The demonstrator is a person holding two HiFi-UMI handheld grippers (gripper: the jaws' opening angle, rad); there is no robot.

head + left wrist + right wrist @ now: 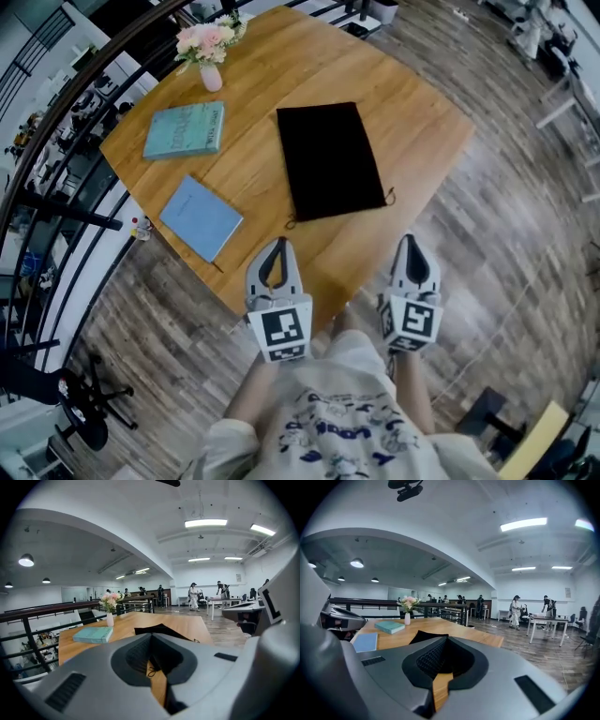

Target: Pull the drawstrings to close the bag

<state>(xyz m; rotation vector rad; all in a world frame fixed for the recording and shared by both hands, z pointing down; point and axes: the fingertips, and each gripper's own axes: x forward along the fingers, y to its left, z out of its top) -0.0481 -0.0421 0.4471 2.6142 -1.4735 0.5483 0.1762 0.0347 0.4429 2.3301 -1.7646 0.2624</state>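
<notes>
A flat black drawstring bag (328,159) lies in the middle of the wooden table (422,122), its mouth toward me. Thin drawstring ends stick out at its near left corner (292,223) and near right corner (389,197). My left gripper (277,246) hovers over the table's near edge, a little short of the left string, jaws together and empty. My right gripper (411,242) hangs just off the near edge, short of the right string, also shut and empty. The left gripper view looks past its jaws (152,656) at the bag (157,630). The bag (425,636) also shows in the right gripper view.
A teal book (185,129) and a blue notebook (200,217) lie left of the bag. A vase of pink flowers (210,47) stands at the far left corner. A black railing (66,187) runs along the table's left side. Wooden floor surrounds the table.
</notes>
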